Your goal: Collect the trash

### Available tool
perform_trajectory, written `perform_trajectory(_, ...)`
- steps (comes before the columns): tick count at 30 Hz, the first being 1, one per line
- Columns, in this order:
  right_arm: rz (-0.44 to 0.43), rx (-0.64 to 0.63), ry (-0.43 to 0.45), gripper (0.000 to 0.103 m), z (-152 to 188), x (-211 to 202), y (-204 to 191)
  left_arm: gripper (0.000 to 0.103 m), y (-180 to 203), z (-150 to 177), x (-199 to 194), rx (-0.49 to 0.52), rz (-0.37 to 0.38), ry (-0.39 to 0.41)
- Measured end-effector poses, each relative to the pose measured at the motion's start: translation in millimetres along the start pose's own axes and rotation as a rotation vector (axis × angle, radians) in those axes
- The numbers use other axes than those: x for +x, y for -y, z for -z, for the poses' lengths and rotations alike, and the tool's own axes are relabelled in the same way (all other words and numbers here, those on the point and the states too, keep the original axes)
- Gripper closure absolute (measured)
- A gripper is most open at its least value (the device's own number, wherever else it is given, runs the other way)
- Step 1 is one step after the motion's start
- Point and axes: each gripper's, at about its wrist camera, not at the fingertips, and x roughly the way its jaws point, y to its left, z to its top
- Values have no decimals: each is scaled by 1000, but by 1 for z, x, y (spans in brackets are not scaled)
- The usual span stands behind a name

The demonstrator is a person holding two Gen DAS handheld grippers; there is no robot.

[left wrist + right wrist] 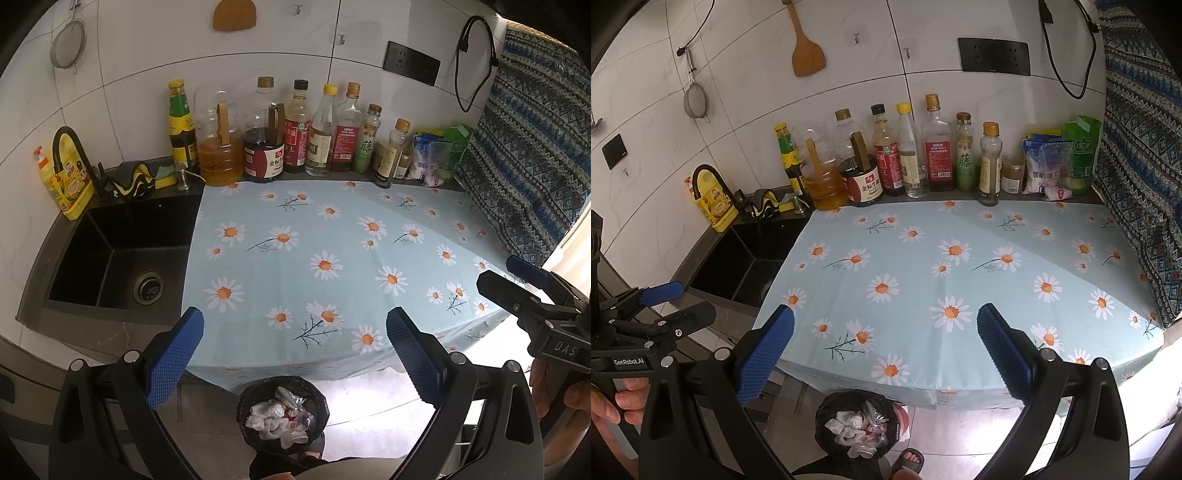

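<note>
Black trash bin (282,411) sits on the floor below both wide-open, empty grippers (294,332) (885,328).

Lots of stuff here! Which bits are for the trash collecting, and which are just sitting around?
For the job:
bin on the floor
crumpled trash in it
left gripper and right gripper, both empty

Just there:
bottles
sink
sponge
cloth

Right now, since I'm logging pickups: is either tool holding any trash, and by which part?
Nothing is held. The left tool and right tool are both open and empty; the trash sits in the bin.
</note>
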Motion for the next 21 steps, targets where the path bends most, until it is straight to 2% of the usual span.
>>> perform_trajectory(21,-3,4,-22,5,-3,13,6,7,1,-6,9,4,-11,-13)
